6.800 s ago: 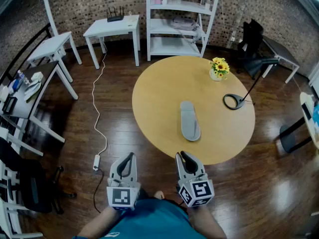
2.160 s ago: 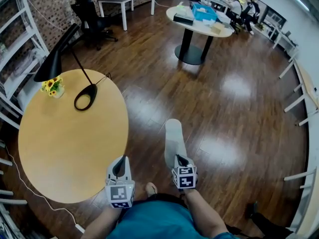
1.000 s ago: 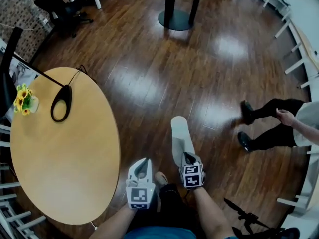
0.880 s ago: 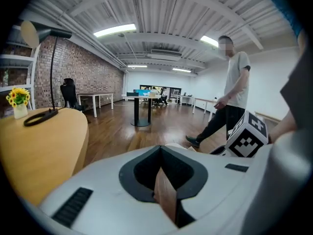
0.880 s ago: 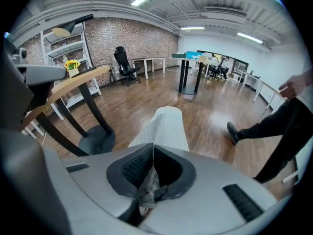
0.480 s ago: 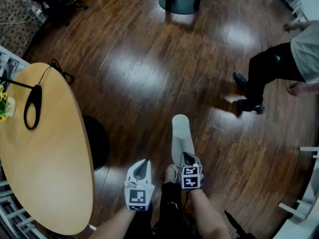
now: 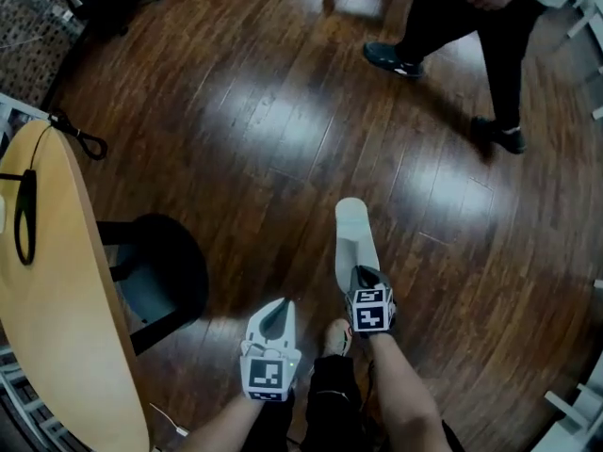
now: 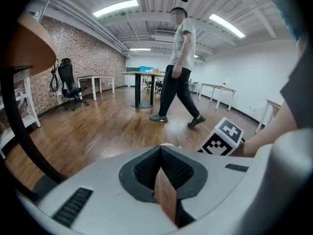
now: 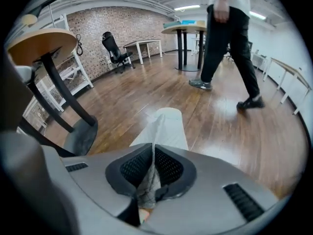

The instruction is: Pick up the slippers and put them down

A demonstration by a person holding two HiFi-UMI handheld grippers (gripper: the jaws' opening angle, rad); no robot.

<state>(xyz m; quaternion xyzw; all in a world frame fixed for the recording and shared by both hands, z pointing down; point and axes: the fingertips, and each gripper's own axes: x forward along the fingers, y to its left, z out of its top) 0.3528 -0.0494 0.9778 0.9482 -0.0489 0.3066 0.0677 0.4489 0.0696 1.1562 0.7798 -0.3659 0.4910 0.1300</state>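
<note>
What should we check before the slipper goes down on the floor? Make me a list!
1. Slipper in the right gripper: ok. Its near end sits between the jaws, which are opening.
2. Landing spot on the floor: ok, bare wood around the slipper.
3. Walking person out of the way: ok, both shoes are well apart from the slipper.
4. Table base out of the way: ok, off to the left, not touching.
5. Slipper already resting on the floor: cannot tell.
6. Left gripper free: ok, jaws together, nothing in them.
</note>
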